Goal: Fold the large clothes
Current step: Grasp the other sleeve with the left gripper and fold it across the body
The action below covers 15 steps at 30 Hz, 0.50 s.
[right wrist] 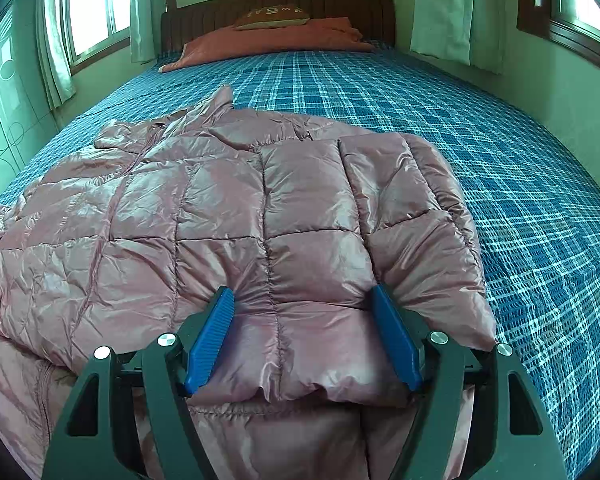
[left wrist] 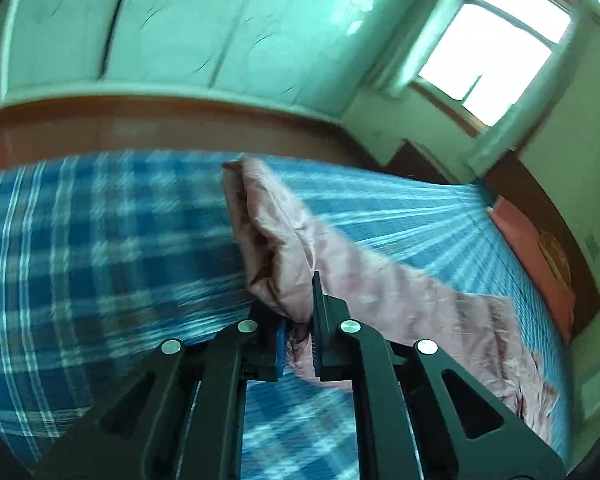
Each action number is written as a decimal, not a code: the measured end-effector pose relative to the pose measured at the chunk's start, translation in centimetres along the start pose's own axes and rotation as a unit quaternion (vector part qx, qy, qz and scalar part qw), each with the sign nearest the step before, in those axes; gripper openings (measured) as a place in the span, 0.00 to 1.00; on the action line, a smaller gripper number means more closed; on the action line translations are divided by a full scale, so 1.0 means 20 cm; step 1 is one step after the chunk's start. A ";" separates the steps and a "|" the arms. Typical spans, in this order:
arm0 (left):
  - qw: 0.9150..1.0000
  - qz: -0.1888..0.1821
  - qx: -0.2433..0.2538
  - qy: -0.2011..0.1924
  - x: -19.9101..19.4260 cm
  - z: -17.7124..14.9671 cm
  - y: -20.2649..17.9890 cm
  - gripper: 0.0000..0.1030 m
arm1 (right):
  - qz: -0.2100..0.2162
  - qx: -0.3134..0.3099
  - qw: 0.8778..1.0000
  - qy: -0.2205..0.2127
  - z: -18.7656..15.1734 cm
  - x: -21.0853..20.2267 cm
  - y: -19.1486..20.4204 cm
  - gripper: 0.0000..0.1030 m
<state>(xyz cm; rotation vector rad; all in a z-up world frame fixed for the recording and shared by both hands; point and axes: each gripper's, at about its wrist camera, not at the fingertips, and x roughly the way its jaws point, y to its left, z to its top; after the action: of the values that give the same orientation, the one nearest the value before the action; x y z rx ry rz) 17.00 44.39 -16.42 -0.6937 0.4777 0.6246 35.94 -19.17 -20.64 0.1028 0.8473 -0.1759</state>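
A large pink quilted down jacket (right wrist: pixel 228 216) lies spread on the bed with its right side folded over. My right gripper (right wrist: pixel 304 300) is open, its blue pads (right wrist: pixel 212 332) resting on the folded edge of the jacket near me. My left gripper (left wrist: pixel 300 320) is shut on a bunched part of the pink jacket (left wrist: pixel 276 240), likely a sleeve, and holds it up above the bedspread. The left wrist view is blurred by motion.
The bed has a blue plaid bedspread (right wrist: pixel 480 152), an orange pillow (right wrist: pixel 260 42) and a brown headboard (right wrist: pixel 204 16) at the far end. Windows with pale curtains (right wrist: pixel 96 8) flank the bed. A pale wardrobe (left wrist: pixel 160 32) stands beyond the bed's side.
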 end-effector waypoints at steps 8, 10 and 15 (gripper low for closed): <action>0.982 -0.106 0.154 0.007 -0.08 -0.22 -0.70 0.08 | 0.001 0.001 1.000 0.000 0.00 0.00 0.00 0.69; 0.972 -0.131 0.195 0.020 -0.07 -0.36 -0.91 0.08 | 0.001 0.001 1.000 0.000 0.00 0.00 0.00 0.69; 0.941 -0.177 0.283 0.056 -0.02 -0.79 -1.36 0.08 | 0.002 0.003 1.000 -0.001 0.01 0.00 -0.01 0.69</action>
<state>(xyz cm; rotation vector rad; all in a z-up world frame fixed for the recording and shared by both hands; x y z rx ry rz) 31.80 16.54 -15.03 -0.2524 0.5870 0.0908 36.03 -19.45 -20.59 0.1090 0.8453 -0.1744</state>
